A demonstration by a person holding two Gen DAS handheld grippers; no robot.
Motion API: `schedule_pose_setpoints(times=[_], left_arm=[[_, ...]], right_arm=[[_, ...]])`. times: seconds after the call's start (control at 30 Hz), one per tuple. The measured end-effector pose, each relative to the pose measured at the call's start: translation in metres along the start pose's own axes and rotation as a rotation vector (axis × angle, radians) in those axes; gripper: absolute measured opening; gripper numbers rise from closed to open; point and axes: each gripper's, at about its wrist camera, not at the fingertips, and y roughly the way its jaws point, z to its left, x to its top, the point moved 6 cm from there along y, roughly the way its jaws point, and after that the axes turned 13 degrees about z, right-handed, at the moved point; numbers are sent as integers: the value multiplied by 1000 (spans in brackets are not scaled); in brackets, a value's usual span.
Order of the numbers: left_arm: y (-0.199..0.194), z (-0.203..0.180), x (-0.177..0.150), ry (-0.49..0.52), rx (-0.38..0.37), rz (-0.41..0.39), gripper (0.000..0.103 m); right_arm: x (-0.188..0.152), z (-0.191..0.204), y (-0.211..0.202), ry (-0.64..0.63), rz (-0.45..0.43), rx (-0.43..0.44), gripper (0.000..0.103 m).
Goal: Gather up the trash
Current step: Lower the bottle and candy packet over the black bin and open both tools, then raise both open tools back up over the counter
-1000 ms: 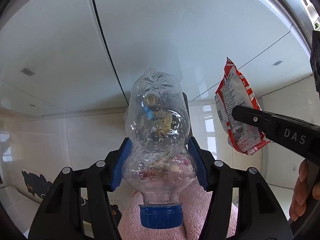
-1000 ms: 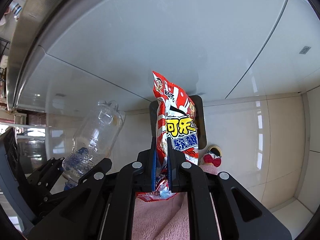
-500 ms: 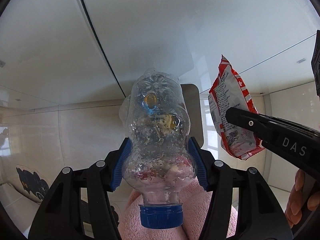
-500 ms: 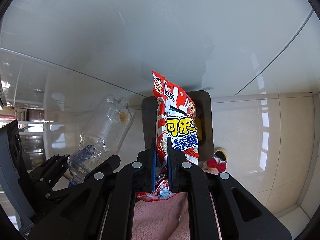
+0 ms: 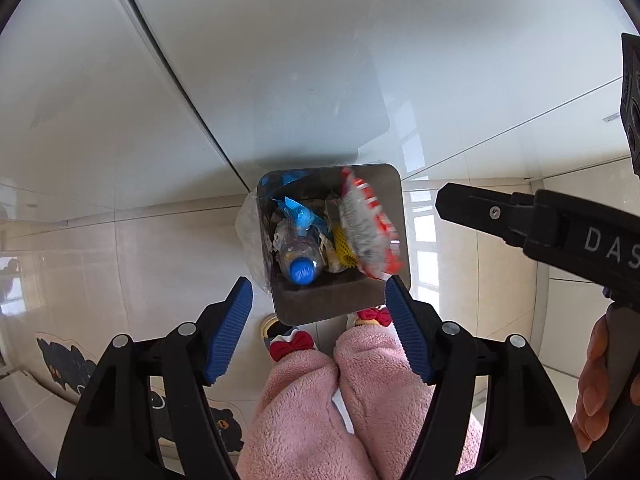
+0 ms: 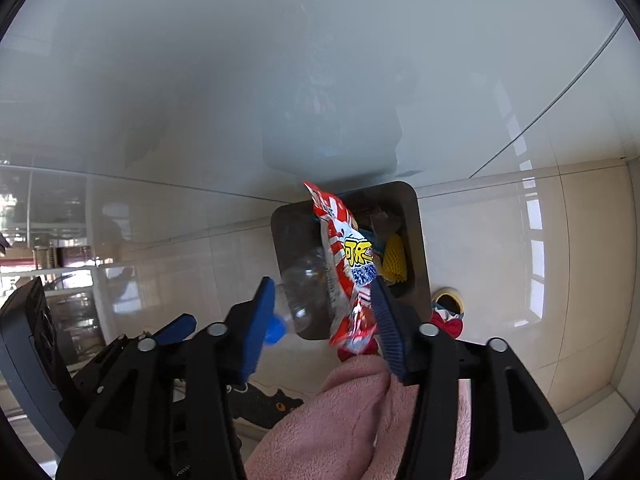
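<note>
Left gripper [image 5: 318, 330] jaws spread, empty; clear plastic bottle with blue cap [image 5: 299, 258], clamped earlier, now inside steel bin [image 5: 320, 304] beyond tips. Right gripper [image 6: 322, 320] also released: red snack wrapper [image 6: 348, 264] loose between jaws, falling binward.

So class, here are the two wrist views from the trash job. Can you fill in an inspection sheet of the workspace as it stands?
Surface: glossy beige floor tiles.
Job's things: metal bin on the floor; clear bottle inside it, blue cap towards the camera; red snack packet at the bin's opening, and I cannot tell if it has settled.
Clutter: yellow foam net and blue wrapping in the bin; black cat floor sticker.
Grippers: left gripper open and empty above the bin; right gripper open, with the packet between its jaws.
Cables: nothing seen.
Surroundings: white wall panels; the person's pink trousers and red-bowed slippers.
</note>
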Motion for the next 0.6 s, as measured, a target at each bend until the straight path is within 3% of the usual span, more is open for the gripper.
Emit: schedule_pose_setpoints(times=[0.1,0.3,0.37,0.47,0.6], left_arm=[[-3,1,-2,-14,-7,-2,77],[-16,2,-11,-24,-30,-16,87],[-30,2,-19,-20,-33,-43,90],[-55,-1,-26,-2,-25,-83,93],[-94,-3,-32,1,-33,-136,95]], right_arm=[[2,0,-2,3,1,-5,56],[-1,0,-10,17,-1,0,67],[-2,-2,-14,18,-6,-6,79],[-9,1,-31,-6,-27,-19,88],[-16,13,-63,-43,-56,-37,88]])
